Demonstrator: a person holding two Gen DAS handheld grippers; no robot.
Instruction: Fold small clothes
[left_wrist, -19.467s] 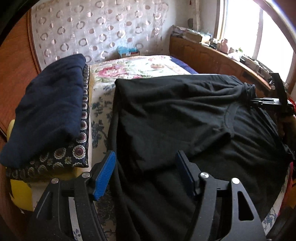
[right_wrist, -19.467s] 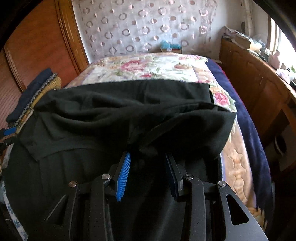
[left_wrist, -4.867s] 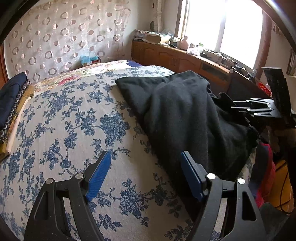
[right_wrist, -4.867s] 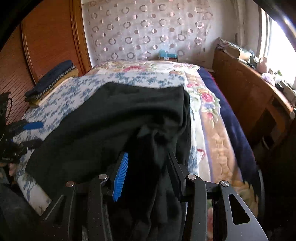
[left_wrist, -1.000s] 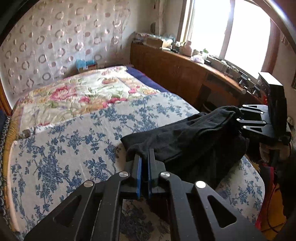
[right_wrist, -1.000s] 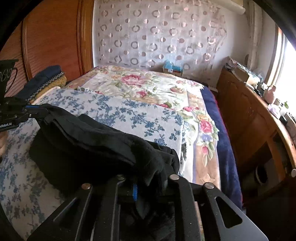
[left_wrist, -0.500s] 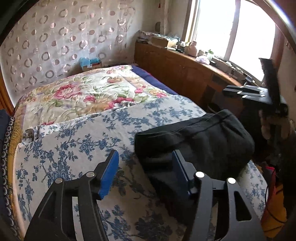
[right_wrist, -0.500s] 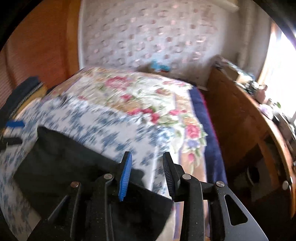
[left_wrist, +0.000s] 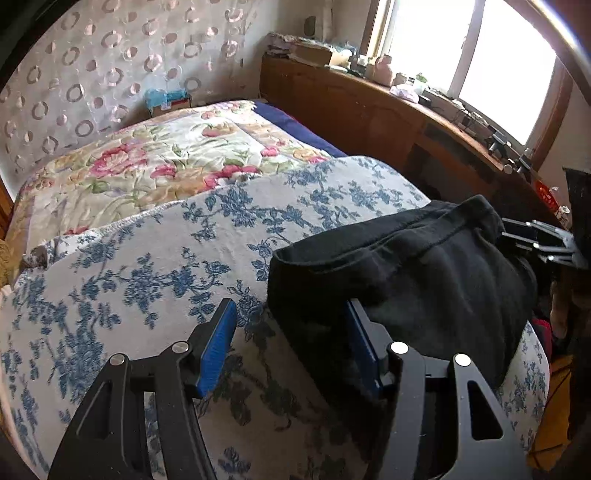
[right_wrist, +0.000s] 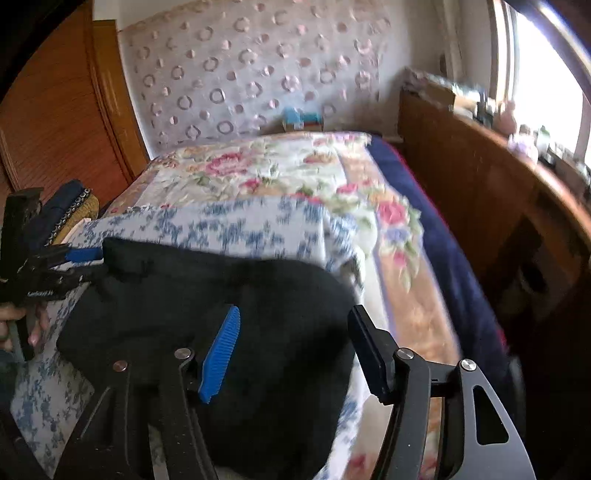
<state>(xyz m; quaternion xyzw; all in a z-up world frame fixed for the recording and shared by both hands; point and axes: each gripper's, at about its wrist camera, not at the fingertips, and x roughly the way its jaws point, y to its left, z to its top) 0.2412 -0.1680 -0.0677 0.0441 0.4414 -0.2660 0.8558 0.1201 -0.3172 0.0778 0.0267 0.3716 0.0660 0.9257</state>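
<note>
A black garment (left_wrist: 413, 273) lies folded into a thick bundle on the blue-flowered sheet (left_wrist: 147, 280) near the bed's front edge. It also shows in the right wrist view (right_wrist: 221, 295). My left gripper (left_wrist: 290, 347) is open and empty at the bundle's left end. My right gripper (right_wrist: 293, 343) is open and empty above the bundle's right part. Each gripper shows at the edge of the other's view: the right one (left_wrist: 539, 245) and the left one (right_wrist: 70, 264).
A floral quilt (left_wrist: 166, 162) covers the far half of the bed. A wooden cabinet (left_wrist: 369, 110) with clutter runs along the right under the window. A stack of folded dark blue clothes (right_wrist: 62, 210) lies at the bed's left by the wooden wardrobe (right_wrist: 55, 110).
One second ago both grippers were shut on the black garment and held it up. They have let it go onto the sheet and opened wider.
</note>
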